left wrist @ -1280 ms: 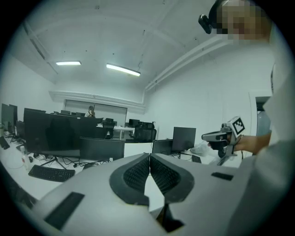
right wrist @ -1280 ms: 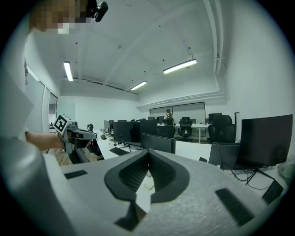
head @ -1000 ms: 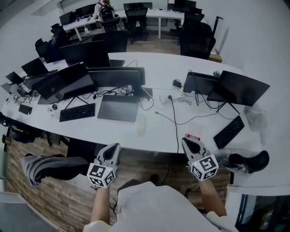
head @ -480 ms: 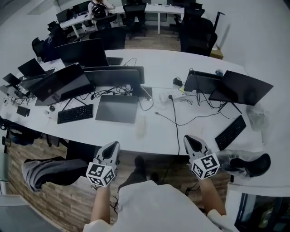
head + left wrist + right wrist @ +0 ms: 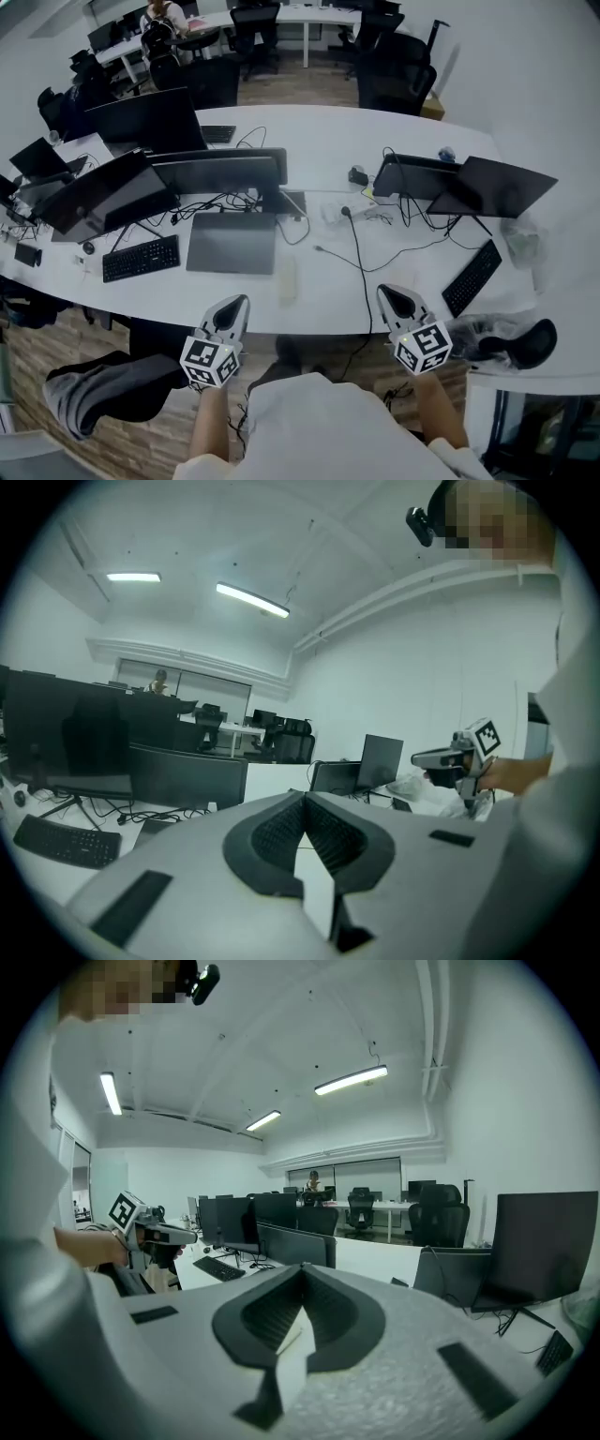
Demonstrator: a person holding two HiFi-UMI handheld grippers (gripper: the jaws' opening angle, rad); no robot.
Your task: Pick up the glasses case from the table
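The glasses case [image 5: 288,278], pale and long, lies on the white table [image 5: 328,305] near its front edge, between a closed grey laptop [image 5: 232,243] and a black cable [image 5: 361,262]. My left gripper [image 5: 235,306] hovers at the table's front edge, down and left of the case, with its jaws shut and nothing in them. My right gripper [image 5: 392,294] is level with it, right of the case and the cable, and is also shut and empty. In the left gripper view the jaws [image 5: 302,800] meet at the tip; the right gripper view shows its jaws [image 5: 302,1270] the same way.
Several monitors [image 5: 217,172], two keyboards [image 5: 139,258] [image 5: 472,277] and loose cables crowd the table behind the case. A chair draped in grey cloth [image 5: 103,394] stands at the lower left, a black chair [image 5: 520,339] at the right. A person [image 5: 159,21] sits far off.
The table has come nearer in the head view. Both grippers, still shut, now reach its front edge instead of hanging over the floor in front of it.
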